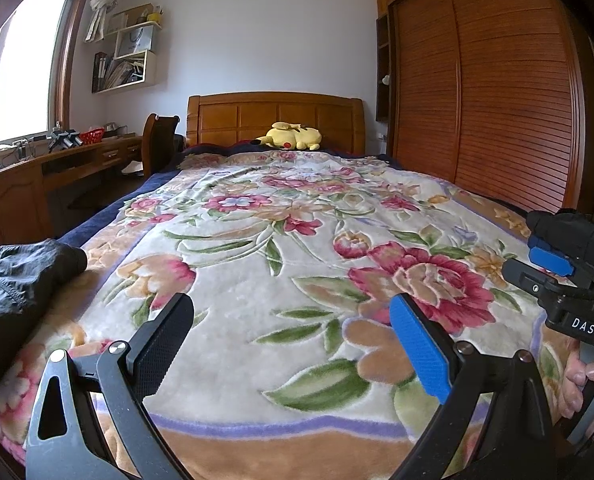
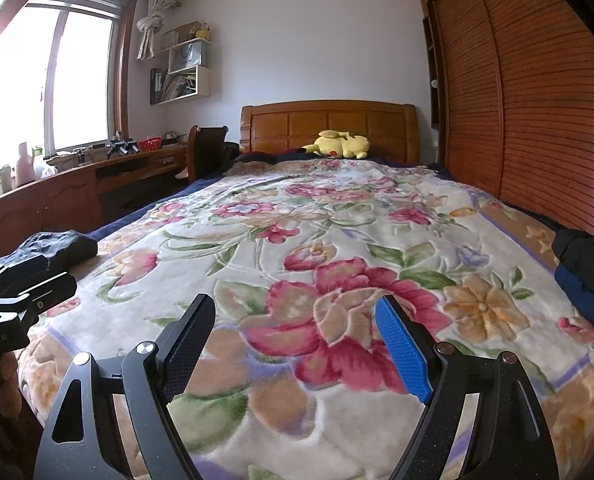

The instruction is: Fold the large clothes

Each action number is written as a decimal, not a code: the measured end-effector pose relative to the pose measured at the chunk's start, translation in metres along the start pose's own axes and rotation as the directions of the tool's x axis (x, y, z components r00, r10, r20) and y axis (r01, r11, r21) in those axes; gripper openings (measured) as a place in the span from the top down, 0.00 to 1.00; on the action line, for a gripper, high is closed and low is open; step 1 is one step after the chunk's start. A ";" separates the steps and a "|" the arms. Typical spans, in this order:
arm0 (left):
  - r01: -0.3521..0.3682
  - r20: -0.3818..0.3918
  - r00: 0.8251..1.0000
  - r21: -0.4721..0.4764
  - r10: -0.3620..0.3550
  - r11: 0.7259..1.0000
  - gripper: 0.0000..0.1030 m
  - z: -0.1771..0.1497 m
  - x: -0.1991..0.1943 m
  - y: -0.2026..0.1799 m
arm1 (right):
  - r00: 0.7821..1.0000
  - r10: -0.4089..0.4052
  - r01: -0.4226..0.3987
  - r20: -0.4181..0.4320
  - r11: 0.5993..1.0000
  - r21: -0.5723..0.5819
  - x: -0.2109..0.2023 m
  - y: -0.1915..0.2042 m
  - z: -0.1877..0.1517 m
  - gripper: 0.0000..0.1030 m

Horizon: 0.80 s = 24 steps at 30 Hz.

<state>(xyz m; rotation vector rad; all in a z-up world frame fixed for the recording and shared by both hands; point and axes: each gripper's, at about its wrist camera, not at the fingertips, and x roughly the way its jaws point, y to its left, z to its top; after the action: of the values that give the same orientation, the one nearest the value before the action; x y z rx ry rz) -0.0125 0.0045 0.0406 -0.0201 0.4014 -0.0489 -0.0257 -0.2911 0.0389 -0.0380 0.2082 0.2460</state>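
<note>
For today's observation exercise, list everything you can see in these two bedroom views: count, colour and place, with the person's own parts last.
Floral blanket: one, cream with pink flowers, spread over the bed.
Black garment: one, bunched at the bed's near left edge.
Dark garment: one, black and navy, at the bed's right edge.
Plush toy: one, yellow, by the headboard.
Headboard: one, brown wood, far end.
Wardrobe: one, brown slatted doors, right wall.
Desk: one, brown, under the window.
Red basket: one, on the desk.
Wall shelves: white, left wall.
Left hand-held gripper: open, empty.
Right hand-held gripper: open, empty.
</note>
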 end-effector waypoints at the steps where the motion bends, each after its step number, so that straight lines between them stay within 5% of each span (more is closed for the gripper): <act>1: -0.001 0.000 1.000 0.000 0.001 1.000 0.04 0.000 0.000 0.000 | 1.000 0.001 -0.001 0.000 1.000 0.000 0.000 0.000 0.000 0.19; 24: 0.005 -0.002 1.000 0.000 -0.005 1.000 0.04 0.000 -0.001 -0.003 | 1.000 0.000 0.000 0.003 1.000 0.006 0.000 -0.002 -0.001 0.19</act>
<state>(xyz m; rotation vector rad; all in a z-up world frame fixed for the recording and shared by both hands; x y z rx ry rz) -0.0137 0.0012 0.0410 -0.0209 0.4030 -0.0539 -0.0253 -0.2934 0.0380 -0.0321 0.2063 0.2456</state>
